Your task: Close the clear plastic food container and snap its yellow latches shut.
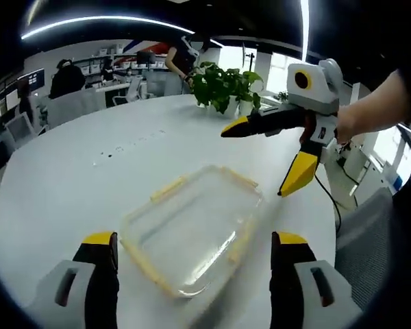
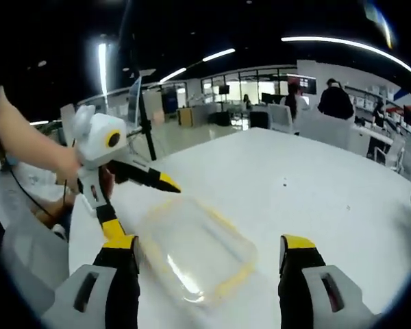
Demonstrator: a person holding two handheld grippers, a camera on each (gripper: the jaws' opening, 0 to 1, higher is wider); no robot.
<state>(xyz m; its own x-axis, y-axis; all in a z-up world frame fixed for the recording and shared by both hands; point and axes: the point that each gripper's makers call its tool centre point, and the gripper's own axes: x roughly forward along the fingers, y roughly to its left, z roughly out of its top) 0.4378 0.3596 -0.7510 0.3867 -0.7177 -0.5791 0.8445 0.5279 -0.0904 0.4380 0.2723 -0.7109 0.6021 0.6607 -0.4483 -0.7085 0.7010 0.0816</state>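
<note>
Yellow-tipped jaws of the left gripper (image 1: 192,250) rise wide apart at the bottom of the left gripper view, holding nothing, with the clear plastic food container (image 1: 192,233) lying on the white table (image 1: 75,178) just beyond and between them, in the lower centre of the frame. The lid appears to sit on the box already, though blur makes that hard to confirm; its yellow latches (image 1: 168,188) run along the edges, and whether any is snapped down cannot be told. In the right gripper view the right gripper (image 2: 205,253) likewise stands spread and empty at the bottom edge, the container (image 2: 195,250) between its jaws. Judging by both frames, the closing looks done or nearly so, while pressing the latches is most likely still ahead, since neither tool touches the box. Farther back, at the upper centre of the left gripper view, a potted plant (image 1: 222,86) stands on the table, with desks and people beyond.
</note>
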